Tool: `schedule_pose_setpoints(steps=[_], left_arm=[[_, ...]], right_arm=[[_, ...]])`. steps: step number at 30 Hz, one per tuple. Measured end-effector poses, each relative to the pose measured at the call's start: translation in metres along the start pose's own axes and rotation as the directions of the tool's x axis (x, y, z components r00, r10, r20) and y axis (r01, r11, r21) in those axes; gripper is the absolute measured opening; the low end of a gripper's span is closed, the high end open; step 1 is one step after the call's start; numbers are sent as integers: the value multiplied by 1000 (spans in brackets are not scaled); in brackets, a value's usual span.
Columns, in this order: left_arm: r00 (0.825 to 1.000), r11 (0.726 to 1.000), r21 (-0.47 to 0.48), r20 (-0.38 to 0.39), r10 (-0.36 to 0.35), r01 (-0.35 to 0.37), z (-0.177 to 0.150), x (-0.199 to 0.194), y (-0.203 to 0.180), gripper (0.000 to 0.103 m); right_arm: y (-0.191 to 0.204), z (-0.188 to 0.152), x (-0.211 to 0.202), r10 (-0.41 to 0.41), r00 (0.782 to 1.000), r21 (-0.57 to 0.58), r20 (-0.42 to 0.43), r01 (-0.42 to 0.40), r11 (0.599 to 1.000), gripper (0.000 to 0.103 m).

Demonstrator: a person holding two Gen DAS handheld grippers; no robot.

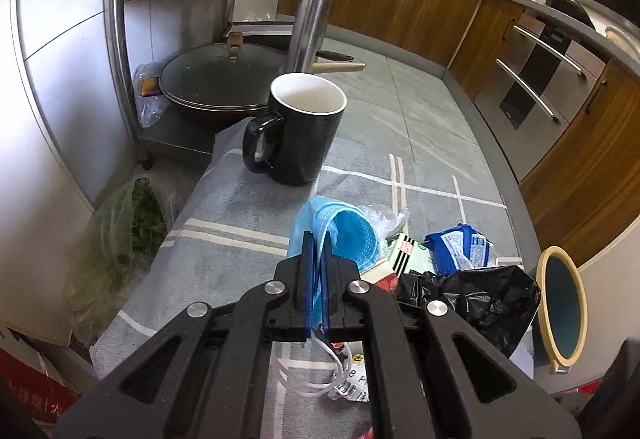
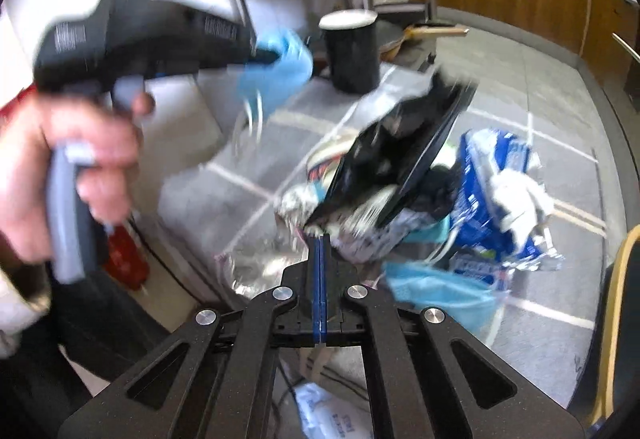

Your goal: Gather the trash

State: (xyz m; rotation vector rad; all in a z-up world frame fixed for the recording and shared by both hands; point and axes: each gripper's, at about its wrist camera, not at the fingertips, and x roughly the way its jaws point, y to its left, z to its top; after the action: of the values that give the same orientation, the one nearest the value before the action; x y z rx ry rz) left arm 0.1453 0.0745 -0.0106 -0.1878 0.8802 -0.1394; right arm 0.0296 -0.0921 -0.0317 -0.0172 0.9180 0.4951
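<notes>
Fingers of left gripper (image 1: 317,239) pinching pale blue pleated face mask (image 1: 344,235), lifted clear of grey striped cloth on worktop (image 1: 224,223), white ear loops dangling below. Fingers of right gripper (image 2: 319,245) pressed together at near edge of crumpled black plastic bag (image 2: 384,155); hold on its rim uncertain through blur. Bag mouth tilted up and away, just right of the mask. Blue-and-white crumpled wrapper (image 2: 492,191) and second blue mask (image 2: 440,295) beside it; black ceramic mug (image 1: 298,131) beyond. Left nearer for dropping mask in.
</notes>
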Motion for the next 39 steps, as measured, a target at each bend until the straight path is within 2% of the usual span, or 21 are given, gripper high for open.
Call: schedule_pose_setpoints(steps=[8,12,14,15,16,19,23,33,39], left_arm=[[1000,1000,9,-4,-16,16,-3,-1,-6,2],[1000,1000,24,-15,-13,13,-5,3,-11,2],[1000,1000,23,-23,-16,16,-7,5,-11,2],[1000,1000,26,-26,-14,15,-8,6,-12,2],[999,1000,28,-30,-12,13,-9,6,-12,2],[1000,999,33,-25,-12,13,-9,0,-11,2],[1000,1000,18,-5,-12,12,-8,-6,-5,2],[1000,1000,2,-10,-16,16,-11,0,0,2],[1000,1000,-8,-5,-18,18,-10,0,2,2]], right_arm=[[-28,7,-36,-4,996,107,92,-6,994,1],[-39,3,-41,16,995,147,94,-30,989,1],[-39,-1,-38,56,994,179,93,-72,981,25],[-37,-3,-31,85,994,195,73,-97,976,52],[-35,-5,-27,94,994,195,62,-104,975,60],[-13,-13,-11,93,996,104,-7,-92,990,60],[3,-16,-9,90,996,26,-27,-89,996,60],[-29,-14,-16,95,995,165,22,-97,981,60],[-21,-19,-8,105,994,139,-6,-103,985,60]])
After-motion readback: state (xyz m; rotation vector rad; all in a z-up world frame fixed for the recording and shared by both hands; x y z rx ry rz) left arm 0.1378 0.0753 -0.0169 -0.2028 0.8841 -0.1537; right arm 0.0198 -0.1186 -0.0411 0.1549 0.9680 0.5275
